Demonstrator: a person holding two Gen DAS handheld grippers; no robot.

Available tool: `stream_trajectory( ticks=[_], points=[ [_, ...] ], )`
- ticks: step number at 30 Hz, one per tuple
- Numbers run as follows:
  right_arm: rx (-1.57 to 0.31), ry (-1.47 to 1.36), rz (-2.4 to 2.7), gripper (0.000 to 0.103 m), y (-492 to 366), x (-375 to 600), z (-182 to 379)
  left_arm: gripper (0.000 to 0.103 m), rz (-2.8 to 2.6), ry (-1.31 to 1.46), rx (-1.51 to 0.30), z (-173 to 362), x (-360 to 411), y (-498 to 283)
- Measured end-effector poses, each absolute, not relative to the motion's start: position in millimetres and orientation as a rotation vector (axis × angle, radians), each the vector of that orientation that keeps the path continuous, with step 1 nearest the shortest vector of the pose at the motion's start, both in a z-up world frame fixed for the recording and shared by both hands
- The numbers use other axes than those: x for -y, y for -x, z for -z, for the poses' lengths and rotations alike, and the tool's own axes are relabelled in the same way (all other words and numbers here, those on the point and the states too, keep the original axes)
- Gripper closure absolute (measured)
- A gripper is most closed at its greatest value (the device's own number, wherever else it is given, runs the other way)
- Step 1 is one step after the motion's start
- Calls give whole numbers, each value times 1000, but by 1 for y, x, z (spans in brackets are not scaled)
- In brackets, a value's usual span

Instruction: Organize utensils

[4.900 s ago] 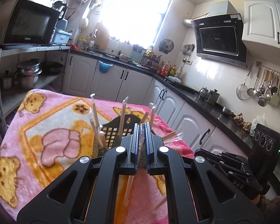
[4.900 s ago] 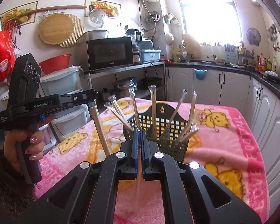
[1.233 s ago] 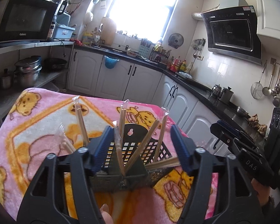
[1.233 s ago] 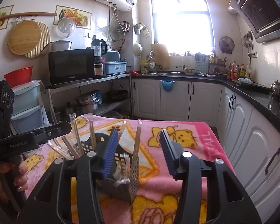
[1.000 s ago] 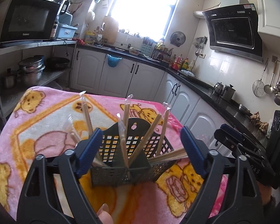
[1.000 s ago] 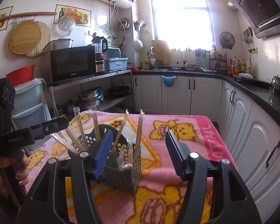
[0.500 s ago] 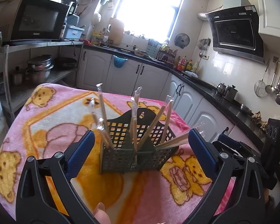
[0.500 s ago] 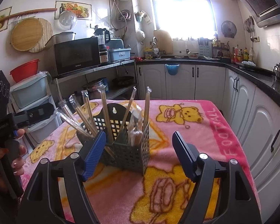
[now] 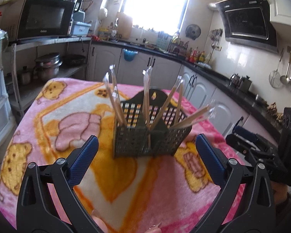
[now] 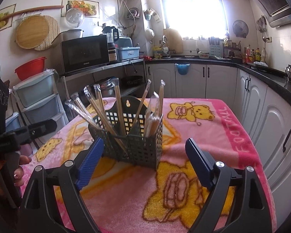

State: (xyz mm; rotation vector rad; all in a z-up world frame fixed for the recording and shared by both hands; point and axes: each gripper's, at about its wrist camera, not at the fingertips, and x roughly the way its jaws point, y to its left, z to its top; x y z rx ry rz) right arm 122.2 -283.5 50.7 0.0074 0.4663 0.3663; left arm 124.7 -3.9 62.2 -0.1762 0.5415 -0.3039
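Left gripper (image 9: 146,147) at frame bottom, jaws spread wide, nothing between pads. Right gripper (image 10: 144,155) jaws opening, empty too. Dark utensil basket (image 9: 151,136) just beyond fingertips, frame centre, standing on pink blanket (image 9: 67,116). Wrapped chopsticks (image 10: 118,106) stand tilted in basket compartments, fanning outward. Kitchen counter (image 10: 261,68) behind.

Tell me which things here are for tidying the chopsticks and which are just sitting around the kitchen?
For the job:
- dark mesh holder
- wrapped chopsticks standing in it
- left gripper, open and empty
- right gripper, jaws opening, nothing between them

Just lying about:
- pink bear blanket
- microwave
- red bowl
- stacked pots
- hanging ladles
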Motion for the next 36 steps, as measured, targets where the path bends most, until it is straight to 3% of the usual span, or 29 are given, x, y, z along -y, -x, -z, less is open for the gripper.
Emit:
stream_trajectory(
  ticks=[16, 36],
  points=[
    [-509, 0, -338, 9, -102, 283, -4, 11, 251, 168, -558, -3, 7, -106],
    [-363, 19, -304, 9, -78, 286, 17, 10, 184, 105, -388, 4, 14, -90]
  ],
)
